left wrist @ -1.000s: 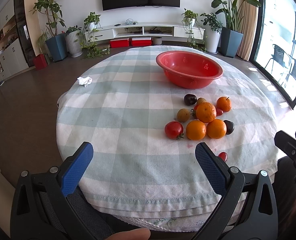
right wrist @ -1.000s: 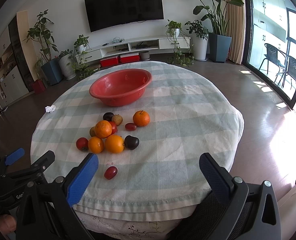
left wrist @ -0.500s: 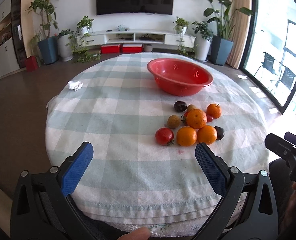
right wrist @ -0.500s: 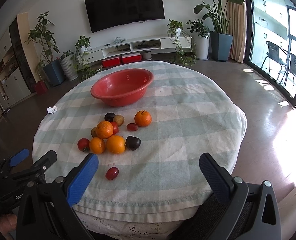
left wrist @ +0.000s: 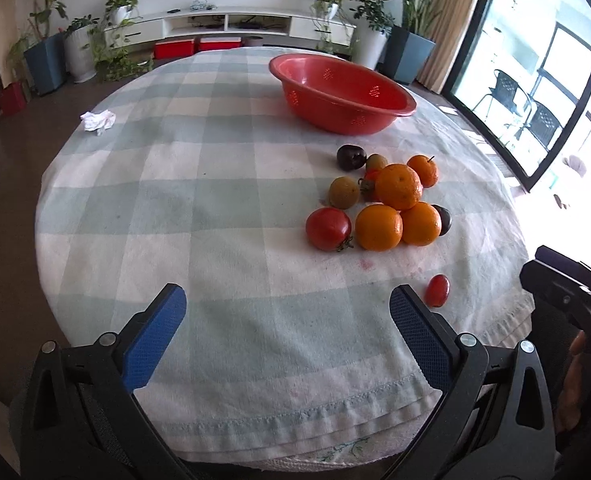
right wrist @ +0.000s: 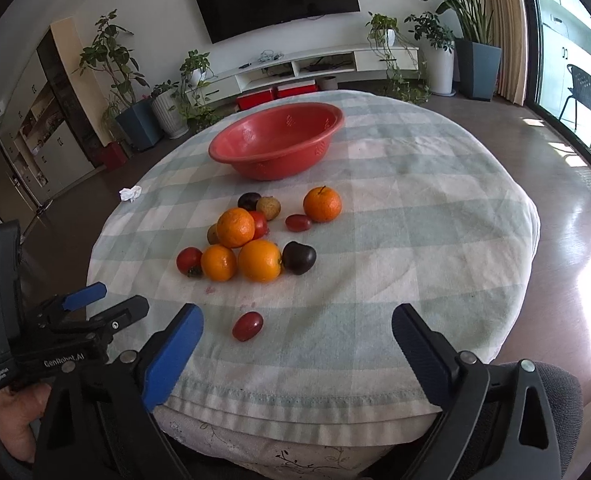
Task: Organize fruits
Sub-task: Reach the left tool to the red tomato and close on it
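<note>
A pile of fruit lies on the checked tablecloth (left wrist: 215,200): several oranges (left wrist: 398,186), a red tomato (left wrist: 328,228), dark plums (right wrist: 298,257) and brownish round fruits (left wrist: 343,192). A small oblong tomato (right wrist: 247,326) lies apart, nearer the front edge. Behind the pile stands an empty red perforated bowl (left wrist: 335,116). My left gripper (left wrist: 287,300) hangs open over the near cloth, left of the pile, holding nothing. My right gripper (right wrist: 298,316) is wide, its jaws closing, with the small tomato just ahead of them and nothing pressed between the pads.
A crumpled white tissue (left wrist: 97,120) lies at the table's left edge. The cloth's hem (right wrist: 295,400) hangs over the near rim below both grippers. Potted plants, a low TV shelf and a glass door ring the room behind.
Both grippers have sunk and tipped downward toward the table, so the fruit looks nearer. The left one shifted most. No fruit has moved.
</note>
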A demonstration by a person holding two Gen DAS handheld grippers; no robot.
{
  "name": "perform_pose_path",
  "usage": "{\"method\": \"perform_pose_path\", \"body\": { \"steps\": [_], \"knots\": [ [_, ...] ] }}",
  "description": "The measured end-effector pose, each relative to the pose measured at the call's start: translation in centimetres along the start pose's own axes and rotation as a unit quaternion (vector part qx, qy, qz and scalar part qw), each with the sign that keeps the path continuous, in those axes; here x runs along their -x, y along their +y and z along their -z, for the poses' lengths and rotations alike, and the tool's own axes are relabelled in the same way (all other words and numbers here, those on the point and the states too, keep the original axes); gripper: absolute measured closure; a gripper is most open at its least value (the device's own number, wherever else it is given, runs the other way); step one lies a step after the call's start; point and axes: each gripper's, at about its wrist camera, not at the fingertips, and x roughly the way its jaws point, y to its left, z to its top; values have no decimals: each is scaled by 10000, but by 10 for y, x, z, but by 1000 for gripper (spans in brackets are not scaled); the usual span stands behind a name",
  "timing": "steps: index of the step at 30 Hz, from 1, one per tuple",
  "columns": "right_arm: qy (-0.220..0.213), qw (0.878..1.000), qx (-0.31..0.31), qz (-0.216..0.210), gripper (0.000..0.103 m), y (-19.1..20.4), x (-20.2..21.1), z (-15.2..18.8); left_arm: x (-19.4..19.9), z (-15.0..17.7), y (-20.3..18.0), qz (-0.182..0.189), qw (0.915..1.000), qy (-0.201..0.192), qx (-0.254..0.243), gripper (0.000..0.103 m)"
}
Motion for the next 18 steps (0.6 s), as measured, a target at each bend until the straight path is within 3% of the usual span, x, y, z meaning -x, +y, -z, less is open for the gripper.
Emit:
{"method": "perform_pose_path", "body": {
  "steps": [4,6,11,15,18],
  "knots": [
    [213,9997,-76,-31,6,-5,-11,-3,-9,-27,-5,-16,9972,58,-743,0],
    [269,9996,-83,-54,7,-4,-13,-2,-17,-39,-9,31,9915,136,-1294,3],
    [334,9994,-57,-38,13,-4,-18,-2,-45,-52,-21,269,9638,667,-2569,27],
    [318,9994,-141,-59,14,-8,-21,-2,-62,-53,-19,722,9473,1009,-2952,43],
    [365,9992,-157,-56,14,-10,-26,-2,-67,-51,-21,1147,9370,1181,-3082,46]
  ]
}}
